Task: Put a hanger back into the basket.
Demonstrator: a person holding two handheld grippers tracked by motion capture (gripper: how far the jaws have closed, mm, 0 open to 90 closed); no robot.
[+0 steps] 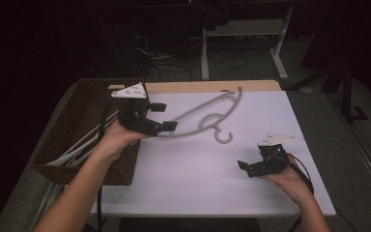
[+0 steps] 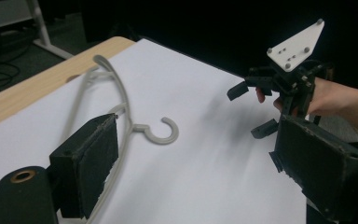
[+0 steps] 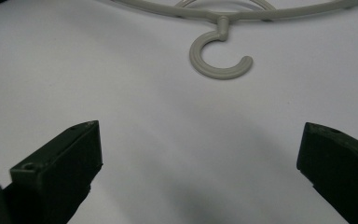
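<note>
A: Where is the clothes hanger (image 1: 207,116) lying?

B: Flat on the white desk (image 1: 198,169), hook (image 1: 223,137) pointing toward the person, just right of the brown wicker basket (image 1: 84,96), which holds more pale hangers (image 1: 77,147).

A: And the left hand-held gripper (image 1: 164,117)?

B: Jaws wide apart, at the hanger's left arm. In the left gripper view the grey arm runs right beside one black pad (image 2: 95,158), but I cannot tell whether it touches; nothing is clamped.

A: The right hand-held gripper (image 1: 244,168)?

B: Also spread wide, holding nothing, low over bare desk with the hook ahead of it.

A: How will the hanger handle?

B: I'd judge it light and fairly stiff (thin moulded plastic, by the look), smooth enough to swivel in a pinch taken at one end.

A: So where to grip?

B: Probably near the neck below the hook, or on a straight run of the arm, square across the pads.
</note>
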